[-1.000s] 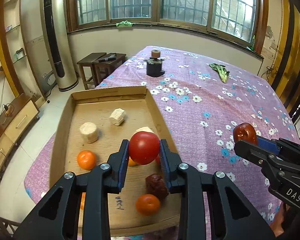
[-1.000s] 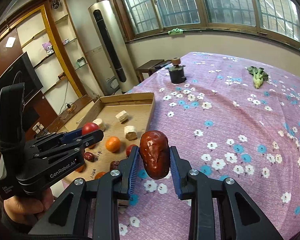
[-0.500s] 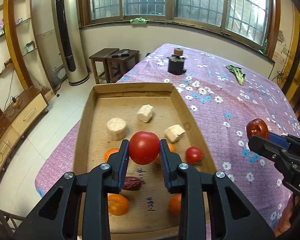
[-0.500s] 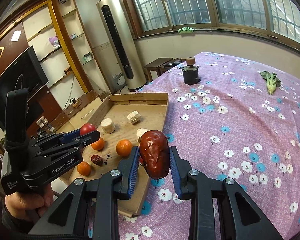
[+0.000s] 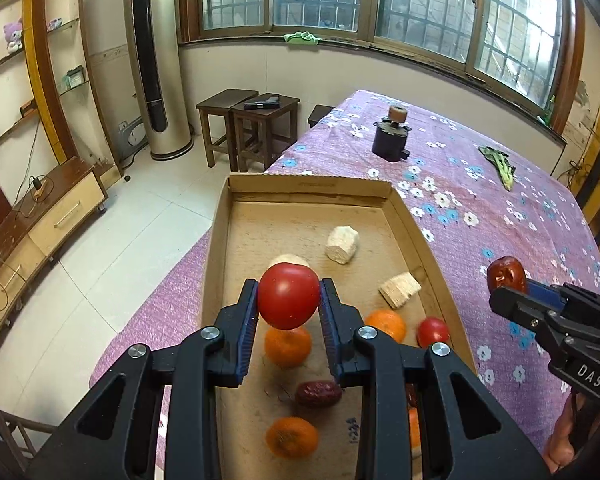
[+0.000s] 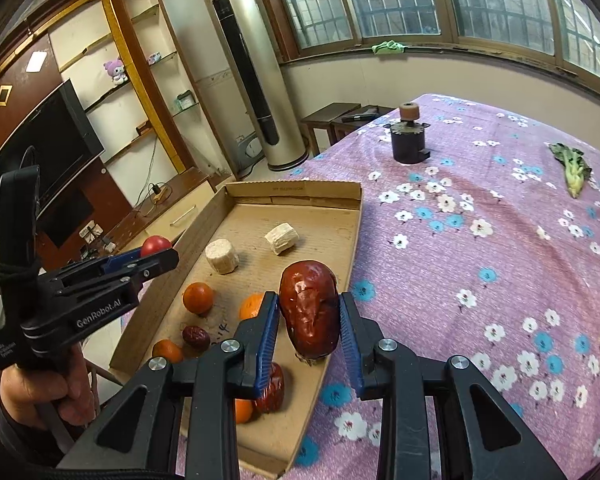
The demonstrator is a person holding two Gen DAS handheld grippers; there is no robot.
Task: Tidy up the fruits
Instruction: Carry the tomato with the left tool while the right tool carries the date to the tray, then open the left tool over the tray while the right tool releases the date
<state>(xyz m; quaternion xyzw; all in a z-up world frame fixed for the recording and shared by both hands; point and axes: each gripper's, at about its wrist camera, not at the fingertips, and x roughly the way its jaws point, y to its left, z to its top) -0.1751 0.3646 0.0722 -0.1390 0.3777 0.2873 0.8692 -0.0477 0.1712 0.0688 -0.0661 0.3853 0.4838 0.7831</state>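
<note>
**Both fruits carried, release into tray pending**

Left wrist view: left gripper [image 5: 289, 312] clamped on a red tomato [image 5: 289, 295], held above the near middle of the cardboard tray [image 5: 308, 190]. Below: oranges, a small tomato [image 5: 432, 331], a red date [image 5: 318, 393], pale chunks farther back. At right, over the floral cloth [image 5: 500, 216] just beyond the tray's right wall, right gripper [image 5: 512, 294] pinching a dark date.

Right wrist view: right gripper [image 6: 309, 330] closed on a large red date [image 6: 309, 314], hanging over the tray's near right edge. Left gripper [image 6: 156, 256] at left, tomato at its tip.

Likely step: transport. Next: lower over bare cardboard, clear of resting fruit, then ease the jaws apart.
</note>
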